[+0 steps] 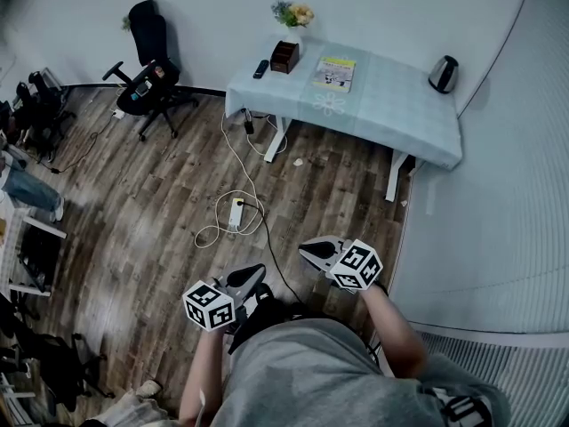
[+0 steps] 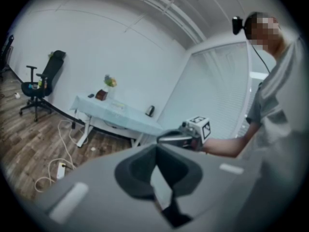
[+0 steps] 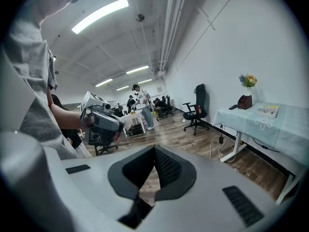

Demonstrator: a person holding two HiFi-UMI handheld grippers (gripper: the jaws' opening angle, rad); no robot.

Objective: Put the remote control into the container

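The black remote control (image 1: pixel 260 68) lies on the far left end of a table with a pale green cloth (image 1: pixel 391 105), just left of the brown box container (image 1: pixel 285 57). Both grippers are far from the table, held close to the person's body. My left gripper (image 1: pixel 258 272) is shut and holds nothing; the left gripper view shows its pads (image 2: pixel 156 149) meeting. My right gripper (image 1: pixel 307 249) is shut and empty too, its tips (image 3: pixel 154 151) closed. The right gripper view shows the container (image 3: pixel 245 102) and the remote control (image 3: pixel 233 107) small at the right.
A flower vase (image 1: pixel 293 14), a booklet (image 1: pixel 334 73) and a dark kettle (image 1: pixel 444 74) share the table. A power strip with a looping white cable (image 1: pixel 236 213) lies on the wood floor between me and the table. A black office chair (image 1: pixel 147 69) stands far left.
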